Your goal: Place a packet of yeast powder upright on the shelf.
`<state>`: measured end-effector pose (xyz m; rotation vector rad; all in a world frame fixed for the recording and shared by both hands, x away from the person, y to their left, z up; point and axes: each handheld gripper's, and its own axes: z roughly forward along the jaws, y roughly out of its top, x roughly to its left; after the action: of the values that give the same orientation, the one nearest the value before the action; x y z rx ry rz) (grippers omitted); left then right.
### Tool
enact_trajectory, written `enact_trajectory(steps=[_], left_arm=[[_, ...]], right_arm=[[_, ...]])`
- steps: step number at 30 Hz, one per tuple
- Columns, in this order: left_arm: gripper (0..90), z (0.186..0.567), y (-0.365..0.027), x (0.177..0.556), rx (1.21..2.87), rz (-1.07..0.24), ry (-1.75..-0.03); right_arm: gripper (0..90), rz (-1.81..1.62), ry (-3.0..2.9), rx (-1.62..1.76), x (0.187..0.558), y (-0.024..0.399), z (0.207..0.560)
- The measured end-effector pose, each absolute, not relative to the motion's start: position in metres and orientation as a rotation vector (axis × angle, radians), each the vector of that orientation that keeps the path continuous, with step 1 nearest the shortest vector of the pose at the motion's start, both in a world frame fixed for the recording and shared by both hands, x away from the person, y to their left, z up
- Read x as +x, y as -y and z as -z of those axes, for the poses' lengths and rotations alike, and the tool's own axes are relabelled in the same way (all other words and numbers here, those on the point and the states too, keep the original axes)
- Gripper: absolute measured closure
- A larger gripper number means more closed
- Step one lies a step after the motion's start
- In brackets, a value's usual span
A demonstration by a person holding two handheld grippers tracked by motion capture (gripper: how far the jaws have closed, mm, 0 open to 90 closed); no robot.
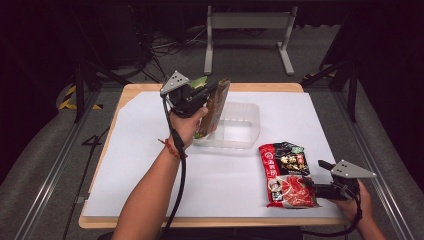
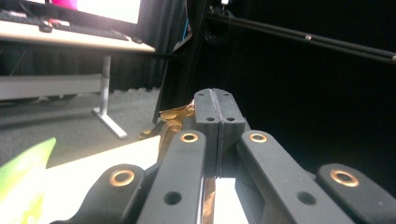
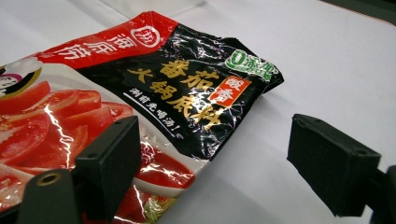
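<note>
Nearest the high camera, the person's left forearm (image 1: 150,192) reaches up from the bottom edge across the white-covered desk (image 1: 150,165), a red cord bracelet (image 1: 172,149) on the wrist. That hand carries the left tongs (image 1: 216,89), raised above the desk at its far side. These tongs are clamped tight on a brown, foil-lined packet (image 1: 216,107), which hangs tilted from them with its lower end dipping over the near-left corner of a clear plastic tub (image 1: 240,127). In the left gripper view the two black jaws stand pressed together, with a crumpled golden edge of the packet (image 2: 173,115) poking out beside them and a thin strip of it caught in the seam lower down.

At the near right of the desk lies a red and black sauce pouch (image 1: 289,175), flat on the white sheet, well apart from the tub. The right tongs (image 1: 312,175), held low in the person's right hand (image 1: 356,199), sit just beside the pouch's right edge. In the right gripper view these tongs stand wide: one black jaw lies over the pouch (image 3: 140,93) near its printed tomato picture, the other over bare white sheet, with the pouch's edge between them and neither pad pressing on it.

Beyond the desk, grey carpet (image 1: 250,55) and the legs of a metal stand (image 1: 248,22) are visible.
</note>
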<state>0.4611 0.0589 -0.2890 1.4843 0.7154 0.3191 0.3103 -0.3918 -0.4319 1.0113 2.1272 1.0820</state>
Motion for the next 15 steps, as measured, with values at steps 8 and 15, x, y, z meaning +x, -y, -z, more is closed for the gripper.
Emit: enact_trajectory(steps=[8, 15], left_arm=[[90.0, 0.295, -0.052, 0.471, 1.499, -0.338, -0.744], [90.0, 0.298, -0.049, 0.480, 1.506, -0.353, -0.784]], right_arm=[[17.8, -1.087, -2.127, 1.009, 0.310, 0.392, 0.432], [17.8, -1.086, -2.129, 1.009, 0.310, 0.392, 0.432]])
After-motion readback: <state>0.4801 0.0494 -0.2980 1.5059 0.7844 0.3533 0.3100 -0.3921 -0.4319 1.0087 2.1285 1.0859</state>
